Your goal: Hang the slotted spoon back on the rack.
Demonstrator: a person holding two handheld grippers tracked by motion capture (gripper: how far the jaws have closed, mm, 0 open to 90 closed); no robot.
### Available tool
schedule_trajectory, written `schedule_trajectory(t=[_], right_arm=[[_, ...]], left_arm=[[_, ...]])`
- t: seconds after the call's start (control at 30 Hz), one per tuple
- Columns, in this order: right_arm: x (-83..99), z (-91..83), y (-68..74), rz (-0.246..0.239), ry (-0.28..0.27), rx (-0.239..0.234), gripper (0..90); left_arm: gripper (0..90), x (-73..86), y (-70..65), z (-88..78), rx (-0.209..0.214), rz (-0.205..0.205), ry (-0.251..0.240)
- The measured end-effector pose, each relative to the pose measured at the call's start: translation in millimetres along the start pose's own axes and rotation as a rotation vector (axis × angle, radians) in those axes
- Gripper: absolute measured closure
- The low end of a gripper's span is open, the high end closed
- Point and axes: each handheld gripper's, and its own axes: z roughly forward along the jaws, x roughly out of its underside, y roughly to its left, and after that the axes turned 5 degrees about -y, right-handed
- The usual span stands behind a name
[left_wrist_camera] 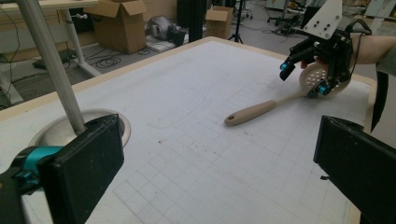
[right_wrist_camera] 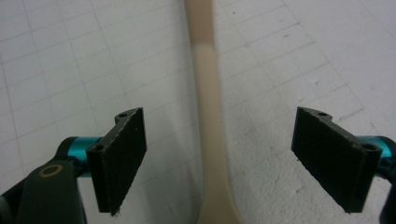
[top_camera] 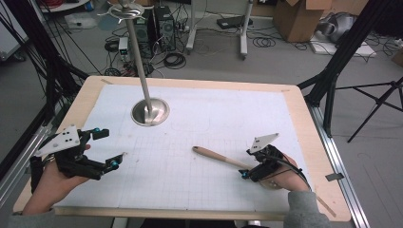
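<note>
A beige slotted spoon with a long rounded handle and a round perforated head [top_camera: 223, 158] lies flat on the white gridded mat [top_camera: 199, 118] at about four o'clock from the mat's centre, its handle tip pointing towards ten o'clock and its head towards four o'clock, under the person's right hand. The right gripper [top_camera: 248, 164] hangs over the narrow neck where the handle widens into the head, and this looks a sensible spot: the neck is slim enough to fit between the pads, and it sits close to the heavier end, so the spoon should tip less once lifted. In the right gripper view the two black jaws stand wide apart on either side of the handle [right_wrist_camera: 205, 93], which runs straight up the middle between them; neither pad touches it, so nothing is gripped yet, though the gripper is squared up so that the jaws would close across the handle rather than along it. The left gripper [top_camera: 110, 148] rests at about eight o'clock on the mat, well apart from the spoon, its jaws spread wide and holding nothing. It points towards the shiny round metal base [top_camera: 150, 112] of an upright metal pole [top_camera: 138, 52] standing at eleven o'clock. Held low and aside like this, it seems parked out of the way, leaving the right hand room to work. The pole's hooked top suggests a stand on which the spoon could later hang, but that is only a guess.
</note>
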Motion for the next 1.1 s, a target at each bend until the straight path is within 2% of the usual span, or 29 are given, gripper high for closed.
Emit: schedule_trajectory(t=[0.23, 0.43, 0.53, 1.1], right_arm=[[-0.9, 3.9, 1.3, -0.024, 0.018, -0.016, 24.3], [-0.7, 7.0, 0.4, -0.024, 0.035, -0.064, 33.6], [-0.9, 7.9, -0.8, -0.011, 0.04, -0.06, 34.9], [-0.7, 11.9, -2.2, -0.032, 0.076, -0.042, 50.6]], left_arm=[[2.0, 0.0, 1.0, -1.9, -0.005, 0.002, 0.002], [2.0, 0.5, 0.8, -3.1, -0.005, 0.0, 0.0], [2.0, 0.1, 0.4, -3.6, -0.005, 0.001, 0.002], [2.1, 1.6, 1.3, -4.0, -0.01, 0.002, 0.008]])
